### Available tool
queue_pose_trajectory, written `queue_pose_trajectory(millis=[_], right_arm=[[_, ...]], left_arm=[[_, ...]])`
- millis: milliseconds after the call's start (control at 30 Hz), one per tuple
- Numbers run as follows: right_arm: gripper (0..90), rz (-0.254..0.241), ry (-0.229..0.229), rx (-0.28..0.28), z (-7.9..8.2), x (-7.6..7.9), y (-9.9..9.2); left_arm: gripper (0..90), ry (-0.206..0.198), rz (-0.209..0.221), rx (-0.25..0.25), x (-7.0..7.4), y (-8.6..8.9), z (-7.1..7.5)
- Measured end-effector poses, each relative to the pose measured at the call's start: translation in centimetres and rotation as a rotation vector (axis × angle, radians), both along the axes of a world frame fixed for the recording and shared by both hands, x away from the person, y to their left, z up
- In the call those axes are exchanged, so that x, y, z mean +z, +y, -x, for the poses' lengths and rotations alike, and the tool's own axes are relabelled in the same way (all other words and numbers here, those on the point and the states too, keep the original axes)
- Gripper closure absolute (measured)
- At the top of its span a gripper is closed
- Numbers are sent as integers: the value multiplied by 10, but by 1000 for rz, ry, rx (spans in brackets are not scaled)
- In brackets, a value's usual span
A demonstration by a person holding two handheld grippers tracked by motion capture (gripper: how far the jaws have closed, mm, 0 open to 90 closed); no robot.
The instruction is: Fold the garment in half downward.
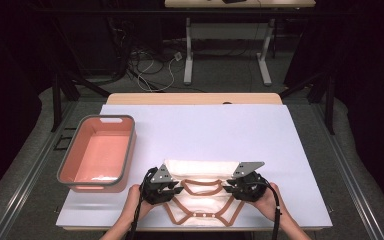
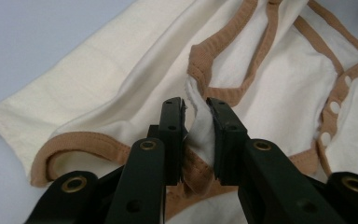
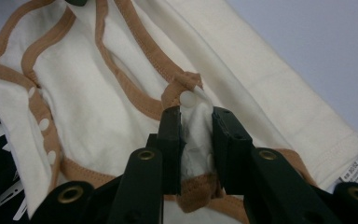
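Now the cream bodysuit (image 1: 200, 192) lies flat on the white table (image 1: 260, 135), just right of the pink basin (image 1: 97, 152). Left gripper (image 2: 196, 109) pinches a fold of its fabric; right gripper (image 3: 196, 116) clamps a snap-studded edge.

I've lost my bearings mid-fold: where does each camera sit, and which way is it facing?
High view: above the table's near edge, facing forward and down; both hands, left gripper, right gripper.
Left gripper view: rides that gripper, looking along its jaws pinching the cream bodysuit.
Right gripper view: likewise, its jaws pinching a snap tab.
All share the bodysuit on the white table.
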State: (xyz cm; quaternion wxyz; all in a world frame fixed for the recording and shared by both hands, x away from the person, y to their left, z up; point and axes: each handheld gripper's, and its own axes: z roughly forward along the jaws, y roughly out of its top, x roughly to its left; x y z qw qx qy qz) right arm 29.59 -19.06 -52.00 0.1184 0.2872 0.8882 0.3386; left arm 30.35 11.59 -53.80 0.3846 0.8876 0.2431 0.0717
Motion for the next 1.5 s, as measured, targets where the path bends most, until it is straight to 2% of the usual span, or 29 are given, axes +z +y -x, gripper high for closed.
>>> queue_pose_trajectory(millis=[333,700,933,1033,1100,1167,1233,1333,1500], right_arm=[[740,-1,4,18,11,0,-3],[724,16,26,45,26,-3,-1],[680,20,52,62,36,-4,-4],[641,-3,66,70,40,-2,-7],[588,-31,79,65,41,-1,-10],[569,-57,82,45,40,0,-12],[561,-55,78,14,38,-2,-14],[541,-25,99,-44,33,-9,-15],[510,-3,158,-58,29,-18,-11]], left_arm=[[773,-4,-11,-27,0,2,11],[737,8,-65,-46,-2,5,23],[650,23,-108,-52,-3,8,34],[579,37,-120,-48,-2,11,37],[540,55,-144,-16,-3,13,38],[497,79,-124,-8,-5,17,39],[478,86,-118,-5,-5,20,40],[447,89,-98,-1,-4,22,42],[416,80,-65,-1,-1,19,43]])
